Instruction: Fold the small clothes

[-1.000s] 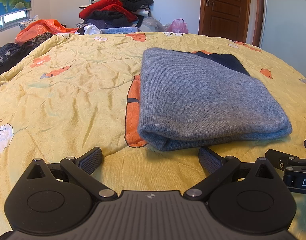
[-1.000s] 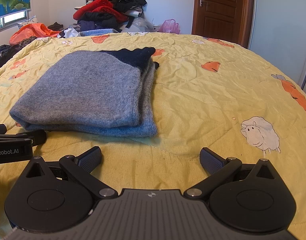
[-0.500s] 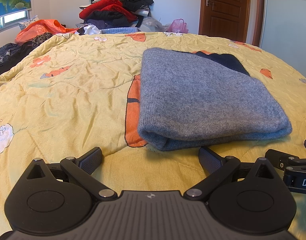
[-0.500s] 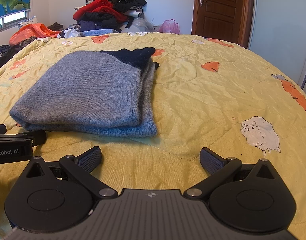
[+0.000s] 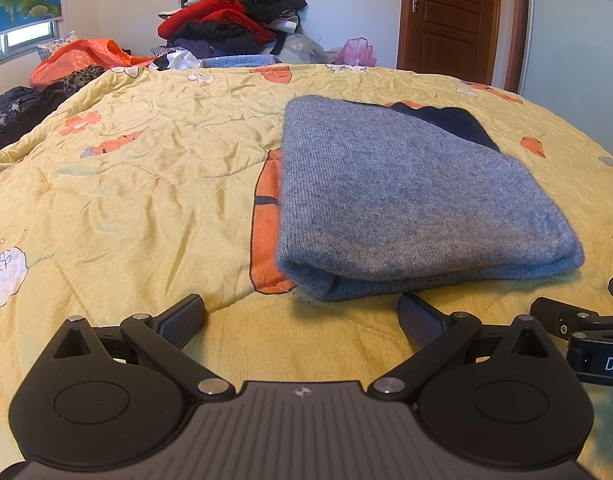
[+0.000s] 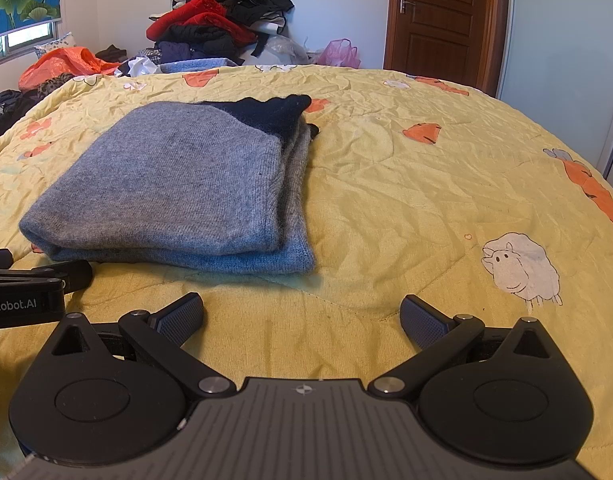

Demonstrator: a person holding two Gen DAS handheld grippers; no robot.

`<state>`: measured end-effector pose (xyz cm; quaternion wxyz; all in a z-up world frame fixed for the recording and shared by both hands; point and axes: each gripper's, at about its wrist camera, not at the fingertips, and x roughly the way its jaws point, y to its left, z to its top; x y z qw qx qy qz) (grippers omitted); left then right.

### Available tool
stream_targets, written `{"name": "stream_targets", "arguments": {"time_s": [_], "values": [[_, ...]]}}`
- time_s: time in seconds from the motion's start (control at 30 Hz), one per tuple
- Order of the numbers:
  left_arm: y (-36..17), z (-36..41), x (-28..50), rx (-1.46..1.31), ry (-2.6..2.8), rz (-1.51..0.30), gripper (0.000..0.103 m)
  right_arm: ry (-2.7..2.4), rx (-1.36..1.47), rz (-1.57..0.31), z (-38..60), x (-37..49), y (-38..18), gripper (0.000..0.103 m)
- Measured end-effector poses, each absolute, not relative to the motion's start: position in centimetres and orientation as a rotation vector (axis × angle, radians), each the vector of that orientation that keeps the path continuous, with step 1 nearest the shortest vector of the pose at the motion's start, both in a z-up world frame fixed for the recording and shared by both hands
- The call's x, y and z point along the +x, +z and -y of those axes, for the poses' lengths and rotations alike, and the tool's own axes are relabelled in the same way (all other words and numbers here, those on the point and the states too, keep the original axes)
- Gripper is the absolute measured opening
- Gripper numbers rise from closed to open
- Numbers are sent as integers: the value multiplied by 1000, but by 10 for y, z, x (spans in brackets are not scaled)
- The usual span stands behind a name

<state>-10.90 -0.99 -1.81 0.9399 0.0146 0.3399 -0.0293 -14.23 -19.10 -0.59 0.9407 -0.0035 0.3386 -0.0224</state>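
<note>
- The grey sweater [image 5: 406, 200] lies folded in a neat stack on the yellow bedspread [image 5: 146, 200], and that sweater is our landmark.
- A dark navy part [image 6: 274, 114] peeks out at the far end of the sweater, under the grey top layer.
- The left claw [image 5: 302, 316] sits low over the bed just in front of the sweater's near folded edge, fingers spread wide, nothing between them.
- Its right finger pad [image 5: 420, 318] is close to the sweater's near edge; touching or not, cannot tell.
- The right claw [image 6: 302, 316] hovers in front of the sweater and off to its right, released too, only bare bedspread between the fingers.
- In the right wrist view the sweater [image 6: 178, 188] sits ahead and left, and its layered edges show along its right side.
- Right of the sweater, a printed sheep [image 6: 520, 268] marks the bedspread.
- Far behind the sweater, a heap of clothes [image 5: 234, 20] rises against the wall, with a brown door [image 5: 450, 16] to its right.
</note>
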Motion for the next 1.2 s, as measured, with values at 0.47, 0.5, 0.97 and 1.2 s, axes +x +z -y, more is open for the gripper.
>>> {"name": "stream_targets", "arguments": {"time_s": [0.47, 0.5, 0.97, 1.2], "values": [[-18, 10, -109, 30, -60, -693, 103, -46, -7, -691, 191, -142, -6, 103], [-18, 10, -109, 30, -60, -693, 103, -46, -7, -691, 191, -142, -6, 103], [-18, 10, -109, 29, -60, -693, 103, -49, -8, -711, 189, -129, -4, 103], [-18, 10, -109, 30, -60, -692, 103, -51, -4, -706, 189, -129, -4, 103]]}}
